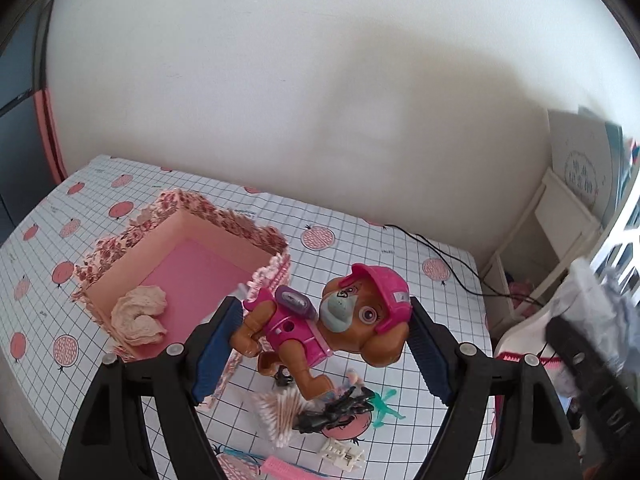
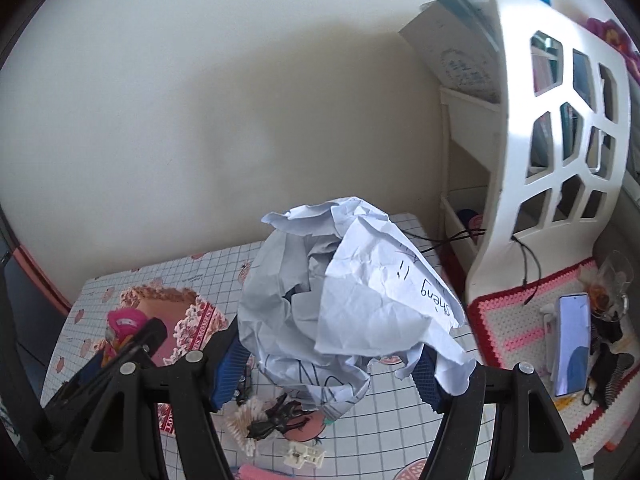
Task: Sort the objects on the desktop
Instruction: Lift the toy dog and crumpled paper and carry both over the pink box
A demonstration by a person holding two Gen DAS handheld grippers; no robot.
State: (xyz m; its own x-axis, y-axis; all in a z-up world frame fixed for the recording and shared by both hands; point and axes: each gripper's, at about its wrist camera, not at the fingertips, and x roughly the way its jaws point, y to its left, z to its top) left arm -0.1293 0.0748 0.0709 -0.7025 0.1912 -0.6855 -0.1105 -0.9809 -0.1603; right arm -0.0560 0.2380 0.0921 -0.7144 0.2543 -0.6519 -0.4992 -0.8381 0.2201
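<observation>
Holding a toy dog [image 1: 320,328], the left gripper [image 1: 322,348] has its two blue fingers [image 1: 214,350] pressed on it, one at the tail end and one at the pink hat. The dog lies sideways between them, up in the air over the desk [image 1: 400,248]. Its long side runs straight across from finger to finger, with the head toward the right finger, the face turned our way and the legs hanging down.

The right gripper [image 2: 332,364] grips one crumpled paper ball [image 2: 344,300], which bulges up above its fingers [image 2: 228,368]. Some handwriting shows on the paper. It is also up in the air, over the desk.

One pink box [image 1: 188,256] with a flowery edge sits on the desk, to the left of the dog. One scrunched cloth [image 1: 138,316] lies inside it, in the near corner.

Under the dog, on the desk, lie one bunch of cotton swabs [image 1: 276,416], one black toy figure [image 1: 332,412], one green toy figure [image 1: 384,404], one white plastic clip [image 1: 340,454] and one pink comb [image 1: 286,470]. I cannot make out more small things there.

One black cable [image 1: 440,258] runs along the far edge of the desk. To the right stands a white shelf [image 2: 560,128], and one phone [image 2: 572,344] lies on a knitted mat [image 2: 516,332].
</observation>
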